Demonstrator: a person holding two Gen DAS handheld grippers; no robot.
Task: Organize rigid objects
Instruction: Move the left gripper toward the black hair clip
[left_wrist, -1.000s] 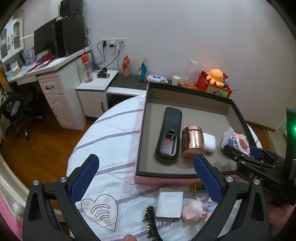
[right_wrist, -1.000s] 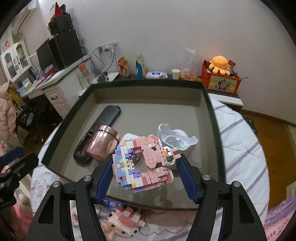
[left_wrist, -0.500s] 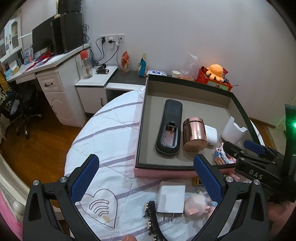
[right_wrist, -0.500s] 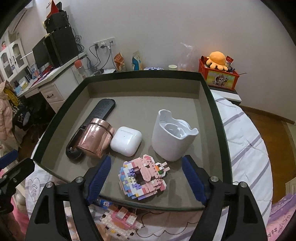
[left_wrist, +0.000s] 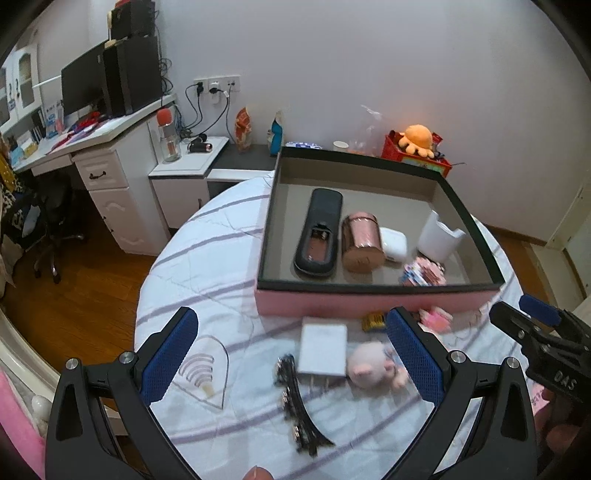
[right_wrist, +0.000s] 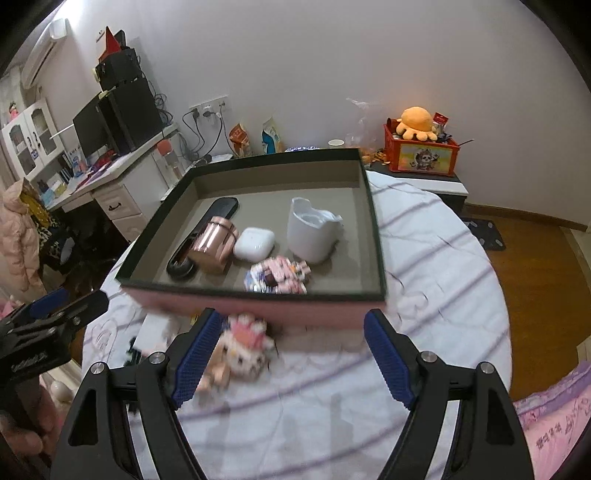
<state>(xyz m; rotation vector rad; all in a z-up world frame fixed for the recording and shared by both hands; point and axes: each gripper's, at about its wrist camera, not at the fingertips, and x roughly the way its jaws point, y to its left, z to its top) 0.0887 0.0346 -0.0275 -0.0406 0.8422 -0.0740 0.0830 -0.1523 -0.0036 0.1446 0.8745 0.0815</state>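
Note:
A pink box with a dark rim (left_wrist: 373, 288) (right_wrist: 258, 295) sits on the round table. Inside lie a black remote (left_wrist: 319, 232) (right_wrist: 207, 225), a copper tin (left_wrist: 360, 242) (right_wrist: 214, 243), a white earbud case (left_wrist: 393, 243) (right_wrist: 254, 243), a white holder (left_wrist: 439, 236) (right_wrist: 312, 232) and a pastel brick figure (left_wrist: 423, 273) (right_wrist: 277, 275). In front of the box lie a white charger (left_wrist: 323, 349), a pink pig toy (left_wrist: 369, 369), black hair clips (left_wrist: 295, 398) and a pink brick doll (right_wrist: 243, 343). My left gripper (left_wrist: 291, 354) is open above the charger. My right gripper (right_wrist: 286, 354) is open and empty, just right of the doll.
The table has a white striped cloth (right_wrist: 424, 277). A clear heart coaster (left_wrist: 205, 367) lies at its left front. A small yellow item (left_wrist: 373, 320) lies against the box front. A white desk (left_wrist: 110, 147) and a red toy box (right_wrist: 421, 153) stand beyond.
My right gripper let go of the pastel brick figure inside the box, opened, and drew back over the box's front edge to the table. The left gripper pulled back slightly.

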